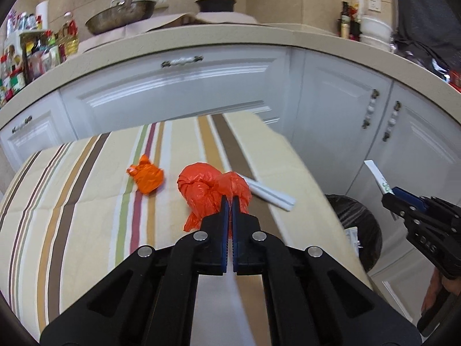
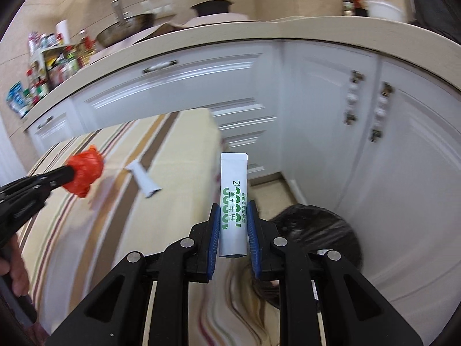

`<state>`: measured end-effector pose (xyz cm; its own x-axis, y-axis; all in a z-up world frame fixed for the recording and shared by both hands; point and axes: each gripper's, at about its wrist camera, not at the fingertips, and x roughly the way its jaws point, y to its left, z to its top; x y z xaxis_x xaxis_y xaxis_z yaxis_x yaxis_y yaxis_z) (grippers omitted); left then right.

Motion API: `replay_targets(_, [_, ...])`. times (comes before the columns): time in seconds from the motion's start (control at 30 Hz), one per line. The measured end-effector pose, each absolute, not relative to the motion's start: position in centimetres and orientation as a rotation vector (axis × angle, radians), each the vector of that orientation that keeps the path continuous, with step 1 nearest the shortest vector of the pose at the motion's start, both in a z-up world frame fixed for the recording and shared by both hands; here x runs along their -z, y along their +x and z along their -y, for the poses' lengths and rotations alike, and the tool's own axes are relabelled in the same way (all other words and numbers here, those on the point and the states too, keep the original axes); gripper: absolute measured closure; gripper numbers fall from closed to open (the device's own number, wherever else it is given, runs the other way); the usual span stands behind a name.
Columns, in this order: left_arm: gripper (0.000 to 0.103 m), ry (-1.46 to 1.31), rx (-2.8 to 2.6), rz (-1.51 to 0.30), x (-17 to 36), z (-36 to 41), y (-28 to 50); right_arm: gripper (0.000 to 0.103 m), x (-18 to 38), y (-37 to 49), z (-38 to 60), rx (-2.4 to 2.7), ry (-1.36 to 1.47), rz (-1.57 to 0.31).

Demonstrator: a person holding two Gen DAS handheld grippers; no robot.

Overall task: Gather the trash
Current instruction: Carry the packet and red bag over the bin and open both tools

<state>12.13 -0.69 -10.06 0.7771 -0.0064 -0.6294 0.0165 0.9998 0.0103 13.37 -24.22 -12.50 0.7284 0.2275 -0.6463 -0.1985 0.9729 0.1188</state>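
Bench [image 1: 86, 201] edge: at 3 o'clock, bin [image 1: 357, 219] just past it.
Left gripper [image 1: 230, 201]: fingers clamped on crumpled red bag [image 1: 201, 187], above bench.
Right gripper [image 2: 232, 216]: fingers pinching white sachet [image 2: 233, 190], over bin.

Striped tablecloth [image 1: 72, 201]. White cabinets [image 1: 178, 92] under a beige counter [image 1: 201, 39]. Pan [image 1: 121, 14], black pot [image 1: 216, 3], bottles [image 1: 37, 49], white bowls [image 1: 374, 28] on top.

White sachet [image 2: 233, 201]: green print, large "10000" lengthwise, beside it Chinese characters "益生洁菌", smaller green line underneath unreadable. Bottle labels on shelf too blurred.
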Motion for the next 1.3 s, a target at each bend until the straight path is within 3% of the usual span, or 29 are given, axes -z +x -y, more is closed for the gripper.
replay_targets(0.4, [0.101,0.076,0.268,-0.622,8.8,11.6,12.2,0.083,12.7,12.3,31.5,-0.026,0.085,-0.647])
replay_targets(0.83, [0.101,0.153,0.373,-0.71,13.3,21.4,16.5,0.083,16.0,14.6,36.2,0.059,0.135,-0.677])
replay_targets(0.93, [0.1,0.17,0.376,-0.75,14.6,22.8,18.0,0.077,16.9,15.6,37.1,0.067,0.154,-0.678])
replay_targets(1.03, [0.085,0.183,0.362,-0.77,15.6,23.7,19.1,0.068,17.7,16.7,37.7,0.083,0.157,-0.693])
replay_targets(1.1, [0.066,0.187,0.355,-0.761,15.7,23.8,19.3,0.068,17.9,16.9,37.9,0.087,0.157,-0.7])
replay_targets(1.3, [0.059,0.189,0.364,-0.758,15.5,23.3,19.3,0.065,17.5,16.5,37.8,0.09,0.153,-0.699])
